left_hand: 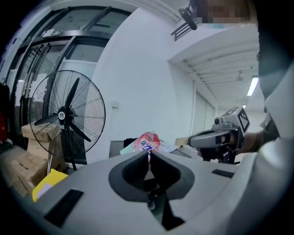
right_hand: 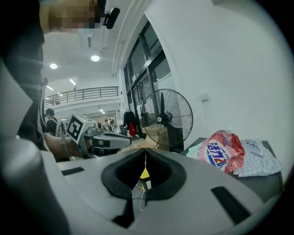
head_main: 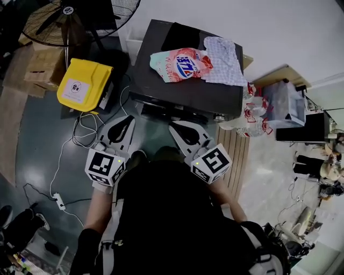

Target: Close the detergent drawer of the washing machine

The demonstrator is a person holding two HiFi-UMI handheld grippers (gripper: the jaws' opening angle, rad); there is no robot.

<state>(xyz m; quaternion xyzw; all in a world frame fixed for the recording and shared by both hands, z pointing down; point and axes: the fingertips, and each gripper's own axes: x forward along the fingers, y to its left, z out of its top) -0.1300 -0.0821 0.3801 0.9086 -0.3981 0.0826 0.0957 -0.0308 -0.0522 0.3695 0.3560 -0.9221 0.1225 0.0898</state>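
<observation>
The dark washing machine stands in front of me, seen from above; its front face and detergent drawer are hidden from this angle. A pink detergent bag and a checked cloth lie on its top. My left gripper and right gripper hover side by side just short of the machine's front edge, both shut and empty. In the left gripper view the jaws meet, with the detergent bag beyond them. In the right gripper view the jaws also meet, and the detergent bag lies to their right.
A yellow bag and a standing fan are left of the machine, beside cardboard boxes. Cables and a power strip lie on the floor at left. Plastic bags sit against the machine's right side.
</observation>
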